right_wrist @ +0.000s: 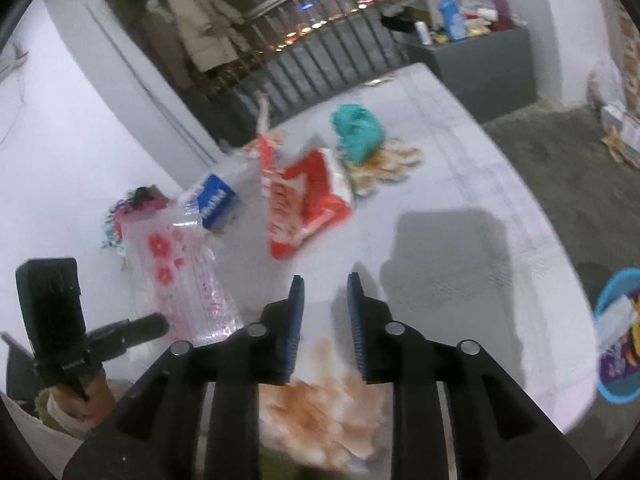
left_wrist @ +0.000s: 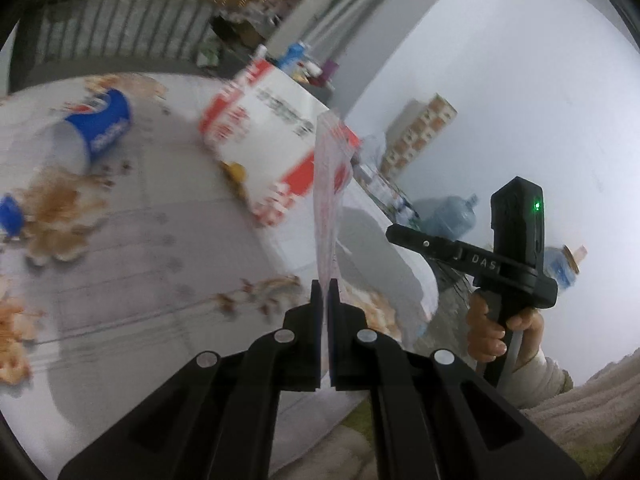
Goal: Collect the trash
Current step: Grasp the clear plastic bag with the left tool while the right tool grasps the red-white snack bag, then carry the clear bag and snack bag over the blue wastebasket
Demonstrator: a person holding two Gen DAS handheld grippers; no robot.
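The left tool (left_wrist: 324, 286) is clamped on the edge of a clear plastic bag printed with red flowers (left_wrist: 332, 184), its blades pinched tight with only the film between them. From the right wrist view the same bag (right_wrist: 180, 272) hangs off that tool as a long limp sheet, held up clear of the bench, I'd guess so its mouth can be worked open to take the rubbish.

The right tool (right_wrist: 323, 286) stands apart with nothing between its blue pads (right_wrist: 296, 320), poised above the white bench (right_wrist: 460, 184) beside the bag, likely ready to catch the other lip of the bag or go for a piece of litter.

The trash itself is spread over the bench. A red and white carton (left_wrist: 264, 132) lies torn open just beyond the bag, a blue paper cup (left_wrist: 96, 128) is tipped on its side further left, and brown crumbs and scraps (left_wrist: 56, 216) lie scattered around. A crumpled teal wad (right_wrist: 356, 130) sits past the carton. None of it is in the bag yet, as far as I can tell.
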